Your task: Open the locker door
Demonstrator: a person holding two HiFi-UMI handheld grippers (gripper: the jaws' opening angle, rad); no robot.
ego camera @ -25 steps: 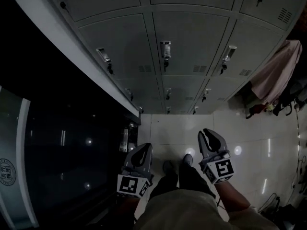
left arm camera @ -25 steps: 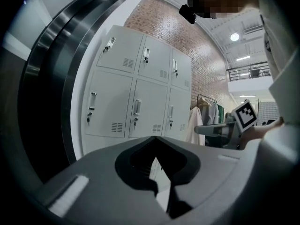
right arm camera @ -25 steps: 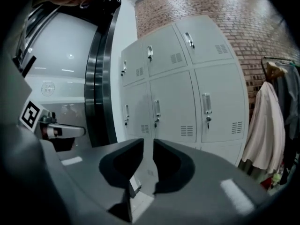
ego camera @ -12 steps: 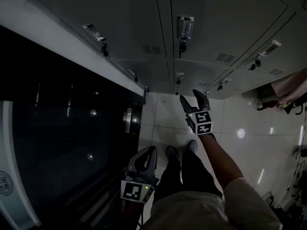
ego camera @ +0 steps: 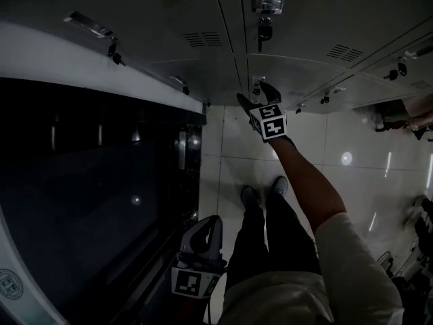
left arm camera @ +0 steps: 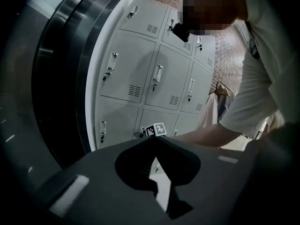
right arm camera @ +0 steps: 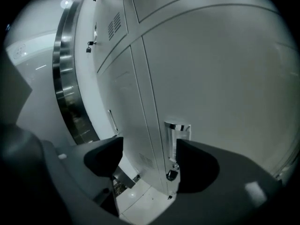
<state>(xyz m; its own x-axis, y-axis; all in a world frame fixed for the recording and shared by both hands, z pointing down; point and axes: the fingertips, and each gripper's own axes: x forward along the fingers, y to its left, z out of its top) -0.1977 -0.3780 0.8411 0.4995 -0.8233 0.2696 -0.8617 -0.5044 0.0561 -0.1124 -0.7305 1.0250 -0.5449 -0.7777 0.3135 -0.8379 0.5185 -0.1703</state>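
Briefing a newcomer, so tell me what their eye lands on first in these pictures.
First, the right gripper stretched out on a bare arm to the grey lockers, its jaws opening with a metal door handle lined up between them, not gripped. Next, the left gripper hanging shut by the person's leg, bottom centre of the head view, beside a dark glossy wall on the left.

Matt grey metal locker doors [ego camera: 325,19], shiny chrome handle [right arm camera: 177,136], glossy pale floor tiles [ego camera: 369,147]
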